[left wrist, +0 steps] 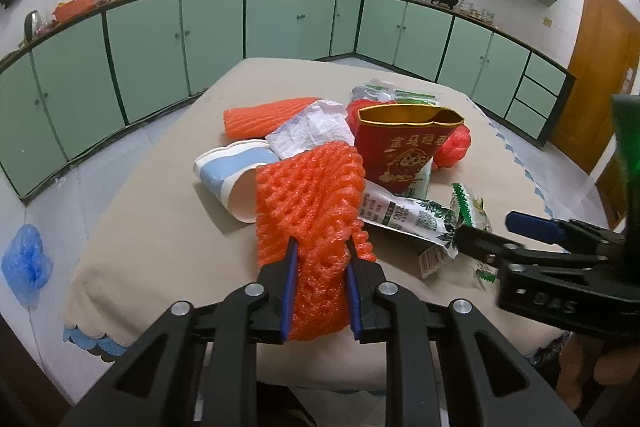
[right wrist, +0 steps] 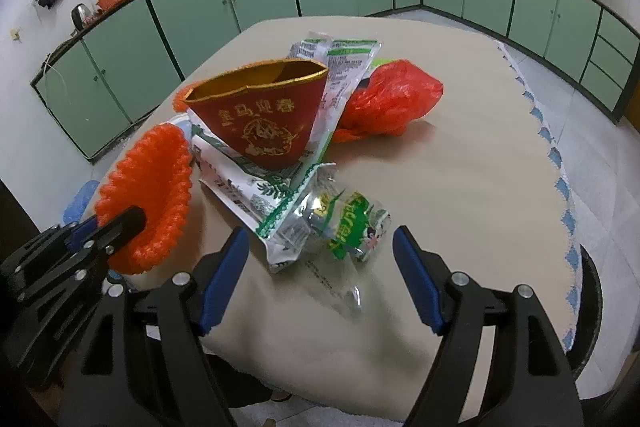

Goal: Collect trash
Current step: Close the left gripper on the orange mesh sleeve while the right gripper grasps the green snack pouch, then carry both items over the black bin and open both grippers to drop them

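jaws on our right gripper [right wrist: 320, 279] stand spread with nothing between them, and the small green snack wrapper [right wrist: 352, 223] lies just ahead of that gap near the table's [right wrist: 460, 147] front edge, its long axis slanting across the jaws. our left gripper [left wrist: 320, 291] pinches the orange foam net [left wrist: 312, 195], so we judge the right nearer. behind sit the white pouch [right wrist: 248, 183] and red cone [right wrist: 260, 115].
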The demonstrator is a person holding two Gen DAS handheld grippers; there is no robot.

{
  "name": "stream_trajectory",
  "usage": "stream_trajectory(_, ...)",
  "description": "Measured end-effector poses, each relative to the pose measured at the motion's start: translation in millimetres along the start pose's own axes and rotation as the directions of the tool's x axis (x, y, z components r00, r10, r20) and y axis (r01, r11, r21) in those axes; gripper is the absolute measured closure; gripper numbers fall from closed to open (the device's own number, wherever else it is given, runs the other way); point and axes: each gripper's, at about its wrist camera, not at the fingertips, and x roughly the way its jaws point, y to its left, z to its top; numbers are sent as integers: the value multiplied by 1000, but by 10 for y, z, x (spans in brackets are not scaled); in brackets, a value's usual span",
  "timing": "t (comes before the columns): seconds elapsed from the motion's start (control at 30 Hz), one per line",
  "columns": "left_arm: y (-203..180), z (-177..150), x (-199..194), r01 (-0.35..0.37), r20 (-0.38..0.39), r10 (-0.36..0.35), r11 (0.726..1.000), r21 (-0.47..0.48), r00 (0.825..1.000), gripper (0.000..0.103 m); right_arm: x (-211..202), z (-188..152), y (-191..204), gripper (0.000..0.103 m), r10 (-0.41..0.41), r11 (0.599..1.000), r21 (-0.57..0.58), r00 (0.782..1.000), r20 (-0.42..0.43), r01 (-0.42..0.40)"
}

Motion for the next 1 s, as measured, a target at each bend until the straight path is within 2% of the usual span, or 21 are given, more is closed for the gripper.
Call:
stream_trajectory(0.07, 6, -9, 20, 1, -5, -1, 1000, -2, 1000, 82, 93, -5, -38, 48, 9, 1000, 9, 999, -33, -9)
stream_trajectory(0.1, 4, -17, 18, 2, -6, -2, 1000, -2, 1000, 82, 124, -10, -72, 68, 22, 1000, 18, 999, -49, -21)
stream_trajectory(0.2, 5, -25, 5, 5, -5, -5, 1000, -1, 1000, 82, 115, -14, -166, 92, 46, 998, 36, 998, -49, -44)
stream_trajectory(0.33, 1, -25, -28, 4, -2, -4, 1000, -8, 1000, 82, 33, -32, -274, 97, 59, 997, 52, 998, -29, -58)
stream_trajectory(0.63, -137, 14, -233, 12, 22, -13, 1000, 8, 1000, 82, -300, -15, -421, 97, 64, 996, 58, 998, 26, -65)
stream_trajectory(0.83, -404, 38, -401, 41, 40, -43, 998, 45, 998, 82, -603, -18, -598, 97, 47, 996, 69, 997, 60, -51)
stream_trajectory(1.0, -701, 53, -496, 80, 46, -84, 993, 90, 995, 82, -856, -131, -929, 97, 1, 994, 105, 997, 83, -9)
